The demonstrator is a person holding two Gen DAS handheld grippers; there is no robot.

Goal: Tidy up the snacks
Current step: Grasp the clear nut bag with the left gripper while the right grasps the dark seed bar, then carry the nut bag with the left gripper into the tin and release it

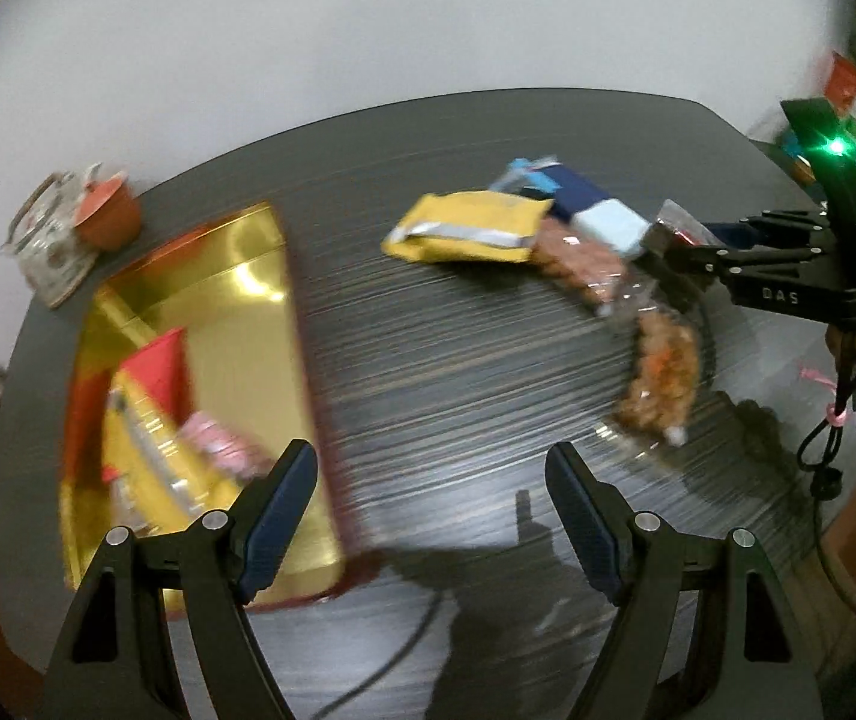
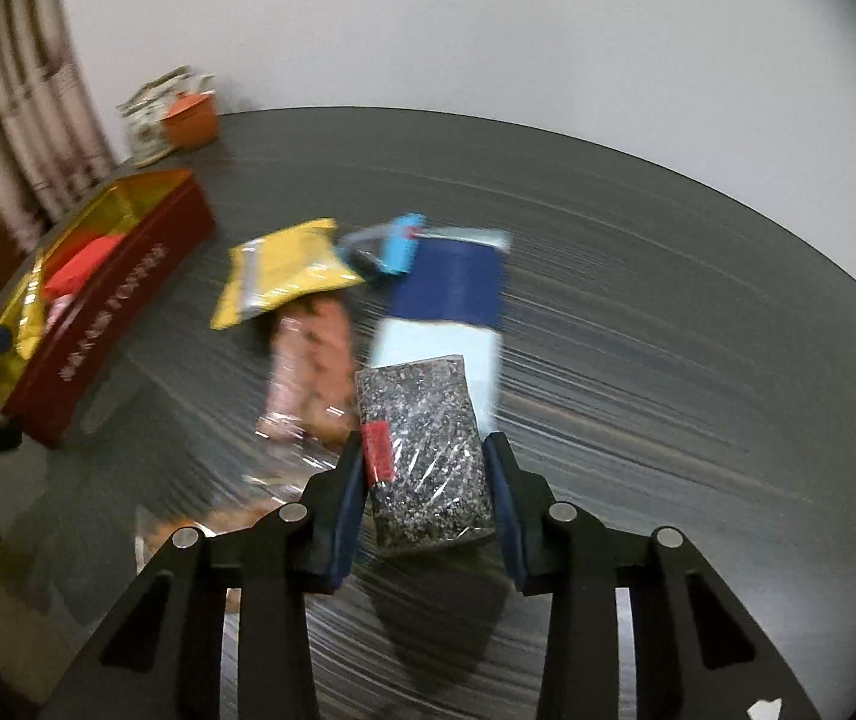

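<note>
Right hand-held gripper [image 2: 425, 483] clamps a speckled packet [image 2: 422, 450] at lower centre; left hand-held gripper [image 1: 431, 480] gapes wide above the counter [image 1: 458, 360], box [image 1: 248, 276] at left

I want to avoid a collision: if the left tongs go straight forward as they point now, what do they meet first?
Probably nothing near: the open left tongs point over bare dark table; the yellow snack packet lies farther ahead, though depth is unclear.

Dark streaked table [image 1: 458, 360], terracotta pot [image 1: 108, 213] beside glass jar [image 1: 47, 240], white wall [image 2: 488, 30].
</note>
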